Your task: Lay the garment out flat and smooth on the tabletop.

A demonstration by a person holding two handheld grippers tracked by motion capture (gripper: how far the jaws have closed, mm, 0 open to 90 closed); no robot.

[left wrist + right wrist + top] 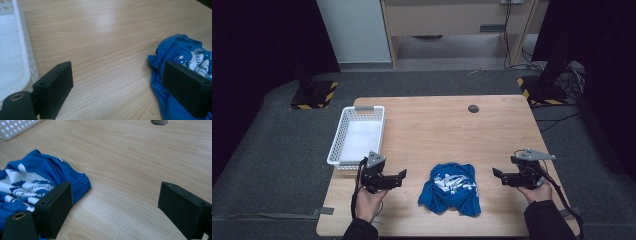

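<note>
Blue T-shirt (451,188), crumpled into a soft heap with a white print on its upper folds, lies on the near half of the table between our two grippers. We hold the left gripper (401,175) just off the shirt's left edge, its jaws spread wide with nothing between them; in the left gripper view (117,82) bare wood shows in the gap, and the far jaw stands in front of the blue cloth without pressing on it. Our right gripper (496,172) sits near the shirt's right side, its jaws likewise wide apart and empty; in the right gripper view (115,205) one jaw overlaps the rumpled fabric (30,182) while the other stands over plain wood. The jaws are blocky, matt black. A white perforated plastic basket (337,145) rests at the table's left edge. The table (437,125) is pale wood with a fine grain and a round cable hole (473,108) near its far edge. Grey carpet (272,150) surrounds it, with yellow-and-black striped stand bases (314,95) behind.
</note>
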